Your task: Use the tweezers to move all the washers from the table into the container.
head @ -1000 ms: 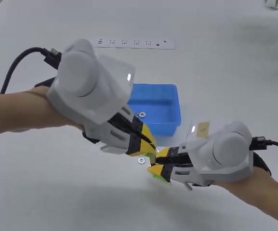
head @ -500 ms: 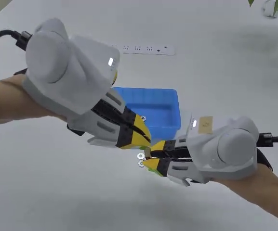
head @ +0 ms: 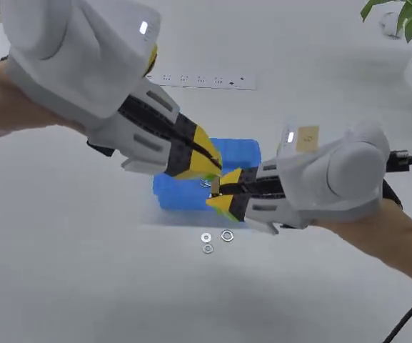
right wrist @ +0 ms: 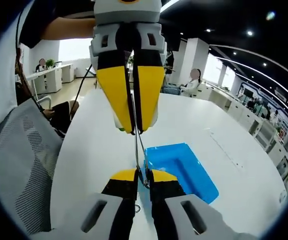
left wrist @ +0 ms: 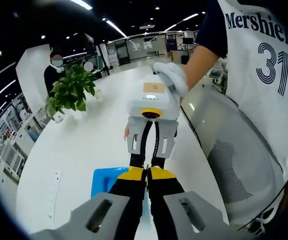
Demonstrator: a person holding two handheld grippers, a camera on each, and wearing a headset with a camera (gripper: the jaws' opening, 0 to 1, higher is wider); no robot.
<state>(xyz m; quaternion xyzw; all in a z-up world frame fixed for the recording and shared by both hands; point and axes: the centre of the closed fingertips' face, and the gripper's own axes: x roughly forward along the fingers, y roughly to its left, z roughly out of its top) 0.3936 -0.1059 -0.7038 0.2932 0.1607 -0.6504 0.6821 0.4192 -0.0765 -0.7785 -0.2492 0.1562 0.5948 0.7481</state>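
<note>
My left gripper (head: 209,166) reaches in from the upper left and my right gripper (head: 218,199) from the right. Their yellow tips meet above the front of the blue container (head: 171,194). The right gripper view has thin metal tweezers (right wrist: 136,145) running from the left gripper (right wrist: 135,129) down between the right gripper's (right wrist: 143,176) jaws. Both are shut on them. Three washers (head: 226,235) lie on the white table just in front of the container. Whether the tweezers hold a washer is too small to tell.
A white power strip (head: 198,81) lies on the table beyond the container. A potted plant (head: 405,21) stands at the far right corner. A cable (head: 405,321) trails from the right gripper. Office chairs and people are in the background of the gripper views.
Both grippers have risen from the table washers and now sit over the container's front edge. The head camera has also shifted, and three washers on the table are now uncovered.
</note>
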